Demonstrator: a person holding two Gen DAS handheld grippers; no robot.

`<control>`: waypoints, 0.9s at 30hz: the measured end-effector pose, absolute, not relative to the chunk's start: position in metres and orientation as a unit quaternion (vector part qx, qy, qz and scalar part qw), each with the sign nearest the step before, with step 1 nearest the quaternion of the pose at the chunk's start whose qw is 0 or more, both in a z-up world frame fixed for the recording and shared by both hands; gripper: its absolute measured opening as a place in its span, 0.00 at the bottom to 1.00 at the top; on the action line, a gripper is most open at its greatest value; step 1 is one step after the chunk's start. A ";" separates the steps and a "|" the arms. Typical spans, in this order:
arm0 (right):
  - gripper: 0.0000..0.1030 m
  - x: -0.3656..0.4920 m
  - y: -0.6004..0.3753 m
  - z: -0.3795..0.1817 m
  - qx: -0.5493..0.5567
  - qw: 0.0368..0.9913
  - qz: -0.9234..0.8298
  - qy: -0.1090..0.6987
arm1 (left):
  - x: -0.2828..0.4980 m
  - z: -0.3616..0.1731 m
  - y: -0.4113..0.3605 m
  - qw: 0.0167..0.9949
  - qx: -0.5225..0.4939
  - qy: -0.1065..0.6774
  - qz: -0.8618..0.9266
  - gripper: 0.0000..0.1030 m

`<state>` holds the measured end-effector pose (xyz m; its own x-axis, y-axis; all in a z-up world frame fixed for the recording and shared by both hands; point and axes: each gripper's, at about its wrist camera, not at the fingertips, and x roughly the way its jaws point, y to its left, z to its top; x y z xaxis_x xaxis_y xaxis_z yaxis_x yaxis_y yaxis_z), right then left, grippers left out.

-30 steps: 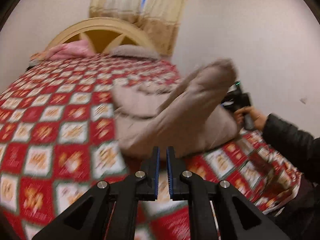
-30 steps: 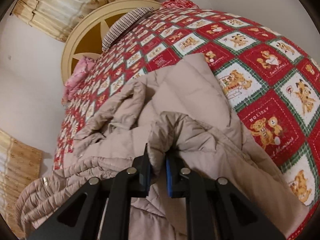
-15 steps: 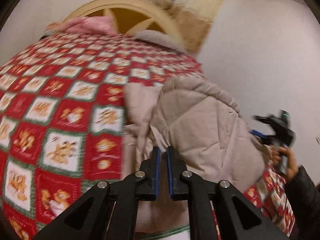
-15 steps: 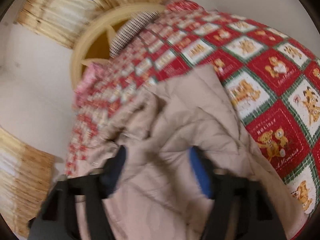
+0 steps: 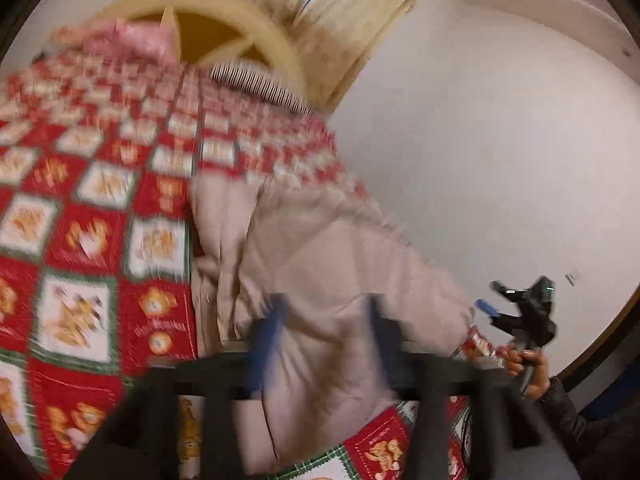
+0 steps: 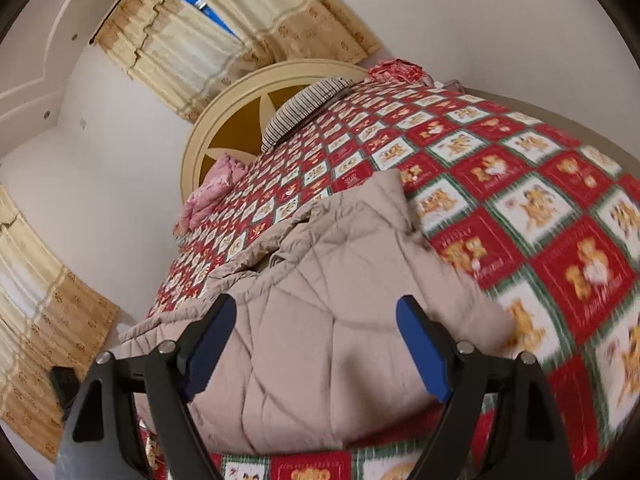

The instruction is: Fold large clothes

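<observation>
A beige quilted coat (image 5: 320,264) lies folded over on the red teddy-bear bedspread (image 5: 88,240), near the bed's right edge. My left gripper (image 5: 324,332) hovers just over the coat's near end. It is blurred and its jaws are opening, with no fabric pinched between the blue pads. In the right wrist view the coat (image 6: 328,280) spreads flat below my right gripper (image 6: 316,328). Its jaws stand wide and are still opening, with nothing held. The left wrist view also shows the right gripper (image 5: 520,308), held by a hand beside the bed.
At the head of the bed stand a round cream headboard (image 6: 224,128), a striped pillow (image 6: 304,108) and pink bedding (image 6: 212,192). Patterned curtains (image 6: 224,40) hang behind. A white wall (image 5: 500,140) runs close along the bed's right side. A dark sleeve (image 5: 568,412) is at lower right.
Both grippers were shut on raised folds of the coat; both have let go and opened. The lifted part now lies flat over the rest. The right gripper has drawn back from the coat.
</observation>
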<state>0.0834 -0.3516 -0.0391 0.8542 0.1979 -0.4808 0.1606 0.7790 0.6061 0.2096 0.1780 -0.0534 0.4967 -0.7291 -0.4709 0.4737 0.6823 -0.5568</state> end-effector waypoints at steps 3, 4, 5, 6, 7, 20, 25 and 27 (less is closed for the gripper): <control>0.83 0.068 -0.348 -0.043 0.341 0.902 0.014 0.265 | 0.217 -0.067 0.170 0.843 -0.191 0.365 -0.345 0.59; 0.83 0.063 -0.349 -0.045 0.343 0.901 0.014 0.265 | 0.217 -0.069 0.170 0.846 -0.192 0.365 -0.337 0.60; 0.83 0.057 -0.349 -0.046 0.347 0.900 0.015 0.264 | 0.218 -0.069 0.170 0.848 -0.192 0.364 -0.334 0.60; 0.83 0.053 -0.349 -0.047 0.348 0.899 0.015 0.265 | 0.218 -0.069 0.171 0.851 -0.188 0.363 -0.329 0.60; 0.83 0.050 -0.348 -0.047 0.347 0.899 0.013 0.265 | 0.219 -0.067 0.174 0.855 -0.181 0.363 -0.322 0.60; 0.84 0.050 -0.355 -0.041 0.297 0.911 0.016 0.284 | 0.242 -0.080 0.157 0.800 -0.201 0.378 -0.420 0.77; 0.88 0.092 -0.366 -0.035 0.222 0.923 0.007 0.313 | 0.245 -0.080 0.159 0.805 -0.219 0.372 -0.407 0.77; 0.88 0.115 -0.375 -0.035 0.201 0.926 -0.004 0.321 | 0.243 -0.079 0.157 0.811 -0.215 0.366 -0.402 0.77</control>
<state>0.1149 -0.3754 -0.0348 0.7945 0.1220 -0.5949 0.1358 0.9191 0.3699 0.2426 0.1575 -0.0790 0.4083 -0.8100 -0.4210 0.4952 0.5840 -0.6432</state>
